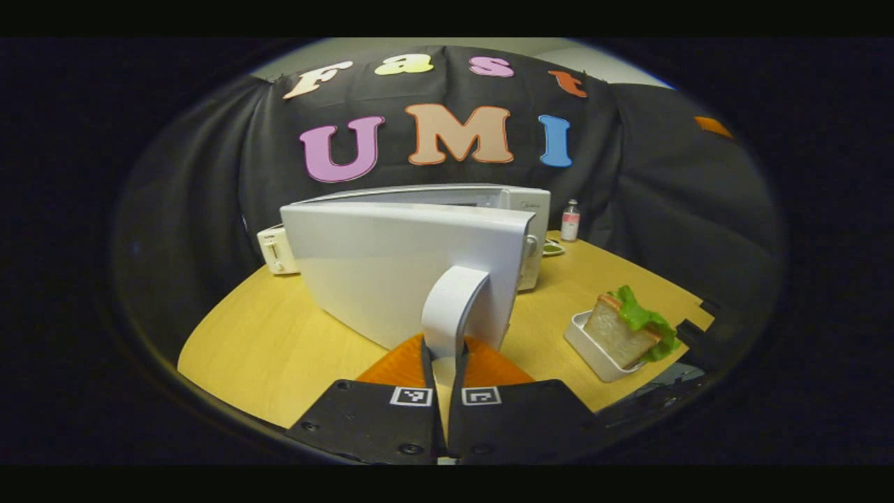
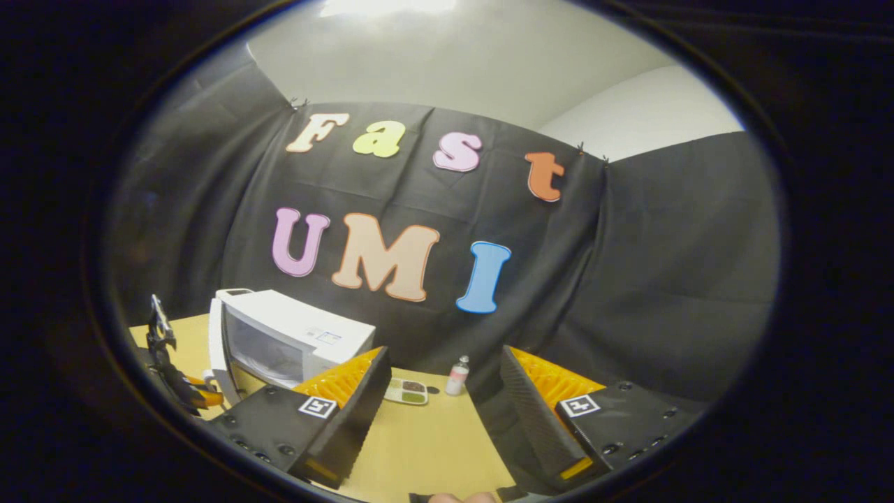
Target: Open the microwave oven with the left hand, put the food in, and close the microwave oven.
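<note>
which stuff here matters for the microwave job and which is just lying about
For the job: microwave, its door, door handle, sandwich in a white tray, left gripper.
Lying about: toaster, small bottle, little dish.

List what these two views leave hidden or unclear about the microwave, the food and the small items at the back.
- Microwave cavity: left gripper view, blocked by its swung-out door.
- Sandwich base: left gripper view, sunk inside the white tray.
- Bottle contents: both views, too small.
- Small dish contents: right gripper view, too small.
- Handle grip point: left gripper fingers cover it.
</note>
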The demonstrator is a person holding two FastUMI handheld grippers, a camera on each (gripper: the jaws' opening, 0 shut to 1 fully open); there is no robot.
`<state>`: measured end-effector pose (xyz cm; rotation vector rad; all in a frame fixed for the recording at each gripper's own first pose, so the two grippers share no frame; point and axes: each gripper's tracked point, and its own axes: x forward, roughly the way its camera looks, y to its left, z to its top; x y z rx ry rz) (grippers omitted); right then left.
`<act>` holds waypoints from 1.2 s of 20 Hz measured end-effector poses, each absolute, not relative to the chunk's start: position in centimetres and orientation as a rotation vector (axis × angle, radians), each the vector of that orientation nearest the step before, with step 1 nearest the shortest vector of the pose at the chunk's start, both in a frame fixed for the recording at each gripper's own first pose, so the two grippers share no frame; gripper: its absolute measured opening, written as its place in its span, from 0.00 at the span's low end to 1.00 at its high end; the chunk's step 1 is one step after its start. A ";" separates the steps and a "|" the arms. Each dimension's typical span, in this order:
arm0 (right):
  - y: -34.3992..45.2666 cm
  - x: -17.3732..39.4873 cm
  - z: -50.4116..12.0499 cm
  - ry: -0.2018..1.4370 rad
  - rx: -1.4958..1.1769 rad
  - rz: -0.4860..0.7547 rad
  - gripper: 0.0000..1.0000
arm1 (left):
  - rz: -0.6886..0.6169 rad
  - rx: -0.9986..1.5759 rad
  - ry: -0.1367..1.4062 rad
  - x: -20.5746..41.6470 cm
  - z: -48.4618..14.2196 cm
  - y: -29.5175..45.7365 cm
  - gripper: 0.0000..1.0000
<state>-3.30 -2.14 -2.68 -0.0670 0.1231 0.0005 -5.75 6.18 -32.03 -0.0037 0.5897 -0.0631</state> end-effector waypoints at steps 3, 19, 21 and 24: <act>0.0 -3.1 -2.5 0.111 -0.045 0.027 0.98 | -0.016 0.007 0.601 -8.2 -31.6 9.5 0.01; 9.6 -7.6 -12.2 0.340 0.199 0.041 0.98 | 0.086 -0.017 0.616 -13.0 -31.2 21.1 0.01; 10.0 -8.3 -12.9 0.359 0.175 0.037 0.97 | 0.084 -0.013 0.613 -13.1 -31.2 21.5 0.01; 10.3 -9.3 -13.0 0.374 0.134 0.044 0.99 | 0.087 -0.014 0.611 -13.2 -31.2 21.7 0.00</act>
